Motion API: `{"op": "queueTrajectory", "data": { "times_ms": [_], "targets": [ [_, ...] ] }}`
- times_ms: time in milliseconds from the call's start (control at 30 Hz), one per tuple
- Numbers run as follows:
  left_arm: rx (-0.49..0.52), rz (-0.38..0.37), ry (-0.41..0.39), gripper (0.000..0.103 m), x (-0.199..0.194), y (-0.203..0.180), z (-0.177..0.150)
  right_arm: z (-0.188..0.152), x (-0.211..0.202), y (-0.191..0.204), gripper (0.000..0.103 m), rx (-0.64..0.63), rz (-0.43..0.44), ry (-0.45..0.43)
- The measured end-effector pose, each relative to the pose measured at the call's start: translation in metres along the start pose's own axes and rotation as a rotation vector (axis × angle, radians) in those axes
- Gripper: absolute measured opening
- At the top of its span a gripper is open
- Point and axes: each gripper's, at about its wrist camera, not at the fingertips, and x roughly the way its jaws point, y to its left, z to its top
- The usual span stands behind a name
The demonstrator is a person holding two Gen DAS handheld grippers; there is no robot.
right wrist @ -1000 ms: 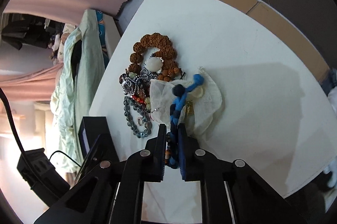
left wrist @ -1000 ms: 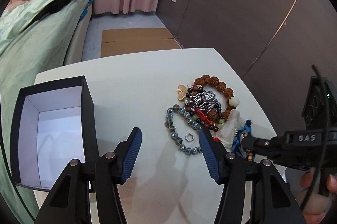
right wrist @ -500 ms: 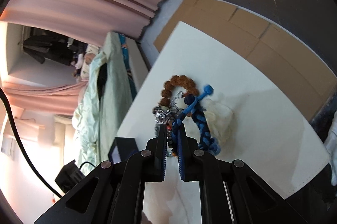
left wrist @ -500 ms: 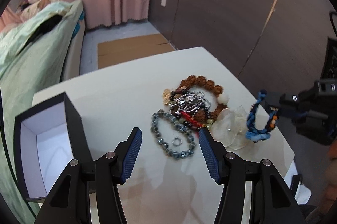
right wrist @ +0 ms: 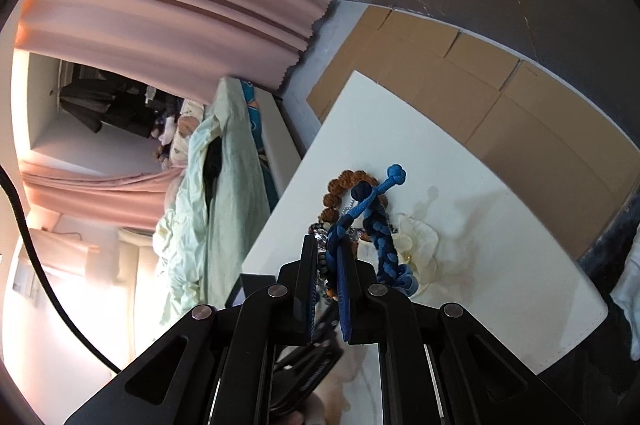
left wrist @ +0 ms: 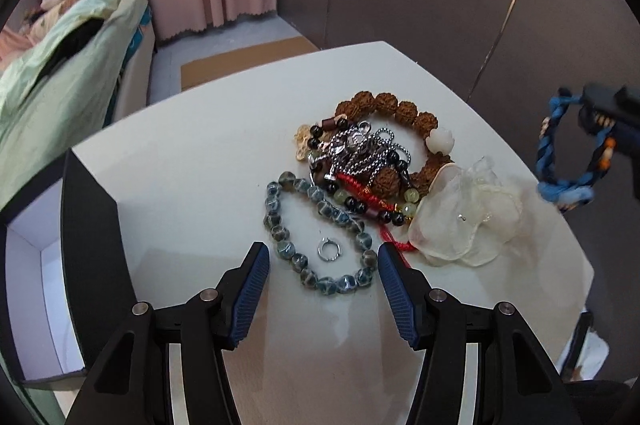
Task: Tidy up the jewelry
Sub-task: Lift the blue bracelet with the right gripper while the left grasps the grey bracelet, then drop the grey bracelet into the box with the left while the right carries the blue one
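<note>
A: At far left, the black box [left wrist: 86, 225] is left open, presumably so pieces can be dropped in. Left gripper [left wrist: 320, 265] is held half-open, empty, over the grey bead bracelet [left wrist: 316, 237].

B: Noted. Blue braided bracelet [right wrist: 372, 225] is pinched in the right gripper [right wrist: 326, 265], raised clear of the table [left wrist: 200, 153], likely box-bound.

A white table [left wrist: 208, 161] carries a heap of beaded bracelets [left wrist: 360, 165] and a black box [left wrist: 86, 225].
</note>
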Motion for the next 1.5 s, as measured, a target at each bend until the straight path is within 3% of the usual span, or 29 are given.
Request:
{"op": "queueTrajectory", "data": {
  "times_ms": [67,133,300,400,667,933,1267,1500],
  "targets": [
    [0.019,0.01,-0.009,0.057,0.001,-0.003,-0.001,-0.001,-0.004,0.002,0.011,-0.012,0.008,-0.007],
    [0.032,0.024,-0.019,0.032,0.001,-0.002,-0.001,-0.001,-0.005,0.004,0.011,-0.024,0.002,-0.011],
    [0.006,-0.016,0.003,0.03,-0.002,0.007,-0.002,-0.003,-0.003,0.005,0.011,-0.028,-0.006,0.0],
    [-0.006,-0.033,0.0,0.009,-0.009,0.01,-0.003,-0.002,-0.004,0.005,0.011,-0.032,-0.012,-0.001],
    [-0.046,-0.052,-0.025,0.009,-0.03,0.02,-0.008,-0.009,-0.007,0.006,0.011,-0.039,-0.031,-0.006],
    [-0.093,-0.105,-0.112,0.009,-0.068,0.031,-0.005,-0.013,-0.008,0.008,0.011,-0.049,-0.033,-0.007],
    [-0.15,-0.12,-0.246,0.009,-0.125,0.064,-0.002,-0.033,0.006,0.038,0.011,-0.157,0.053,0.044],
    [-0.202,-0.079,-0.316,0.009,-0.156,0.099,-0.004,-0.055,0.023,0.073,0.011,-0.251,0.104,0.08]
  ]
}}
